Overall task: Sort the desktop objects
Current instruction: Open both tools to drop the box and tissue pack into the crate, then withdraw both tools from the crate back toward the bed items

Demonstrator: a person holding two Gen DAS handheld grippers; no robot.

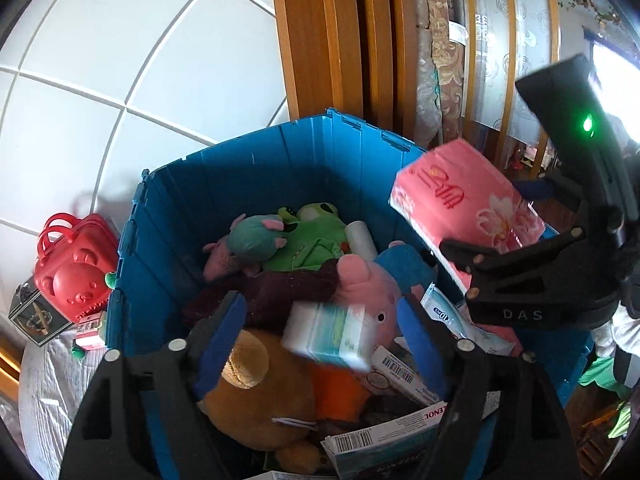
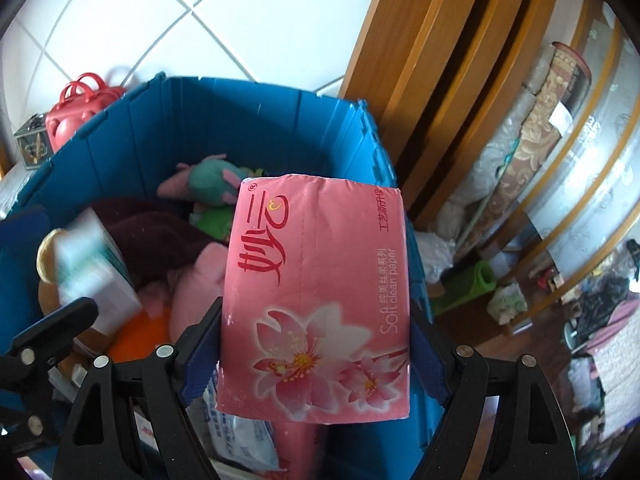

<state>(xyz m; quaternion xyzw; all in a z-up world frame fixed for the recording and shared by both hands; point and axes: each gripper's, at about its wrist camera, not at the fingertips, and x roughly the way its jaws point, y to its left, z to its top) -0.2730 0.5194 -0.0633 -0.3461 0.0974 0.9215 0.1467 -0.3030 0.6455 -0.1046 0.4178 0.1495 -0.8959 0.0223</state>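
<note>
Now over the blue bin (image 2: 256, 120): pink tissue pack (image 2: 316, 300) clamped between right hand-held gripper (image 2: 316, 364) pads. Left hand-held gripper (image 1: 324, 344) spread apart, blurred white pack (image 1: 328, 334) loose between. Best lowered past the rim before letting go, aiming clear of the plush toys (image 1: 280, 240).

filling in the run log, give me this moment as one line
left gripper: open, blurred white-green pack between fingers | right gripper: shut on pink tissue pack | both over blue bin
</note>
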